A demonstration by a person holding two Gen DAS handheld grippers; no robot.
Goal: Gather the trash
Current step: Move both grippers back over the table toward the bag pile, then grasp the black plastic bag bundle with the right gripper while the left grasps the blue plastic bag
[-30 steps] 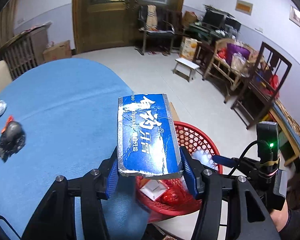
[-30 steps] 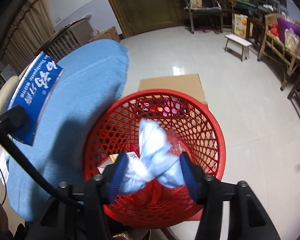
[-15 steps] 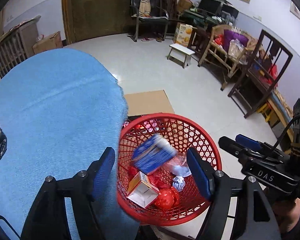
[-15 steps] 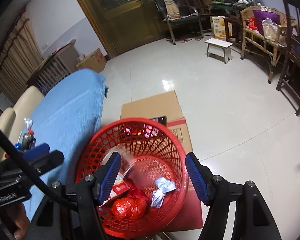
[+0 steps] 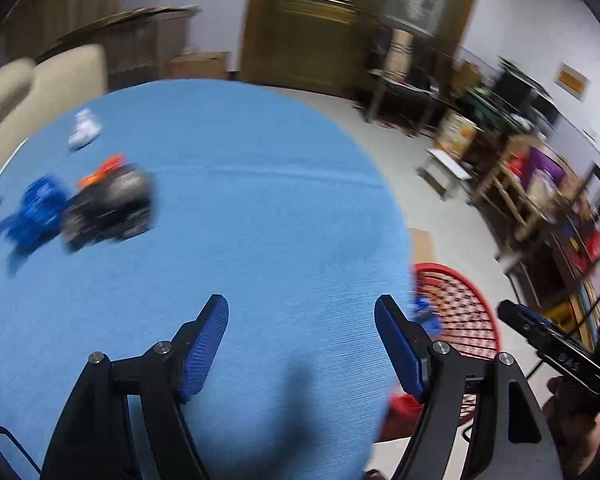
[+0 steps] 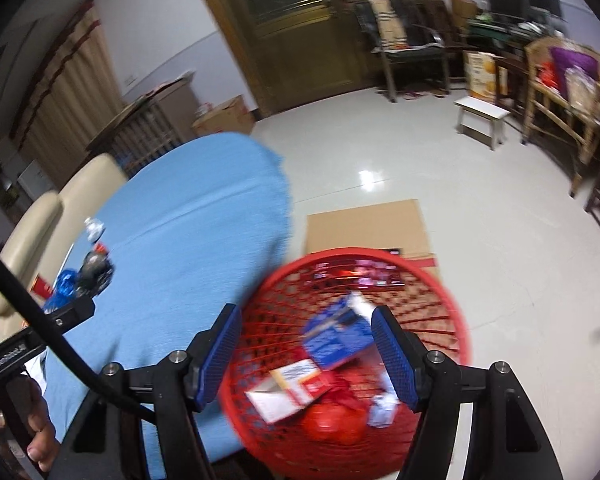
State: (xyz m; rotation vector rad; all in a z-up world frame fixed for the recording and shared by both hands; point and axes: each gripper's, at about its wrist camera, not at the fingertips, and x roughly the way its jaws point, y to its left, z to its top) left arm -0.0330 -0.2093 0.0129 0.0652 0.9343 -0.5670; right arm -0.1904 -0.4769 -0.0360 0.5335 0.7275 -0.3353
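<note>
Left gripper point(image 5: 301, 344): jaws wide apart, empty, over blue tablecloth point(image 5: 228, 208). On cloth, far left: blue wrapper point(image 5: 36, 212), dark crumpled bag point(image 5: 108, 204), white scrap point(image 5: 83, 134). Right gripper point(image 6: 306, 354): jaws wide apart, empty, above red basket point(image 6: 440, 296). Basket holds blue toothpaste box point(image 6: 336, 340), white-red carton point(image 6: 292, 390), red bag point(image 6: 334, 420).

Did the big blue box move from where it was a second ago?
Yes. It has left the left gripper, which is open, and now lies inside the red basket as the blue box, beside the blue table.
</note>
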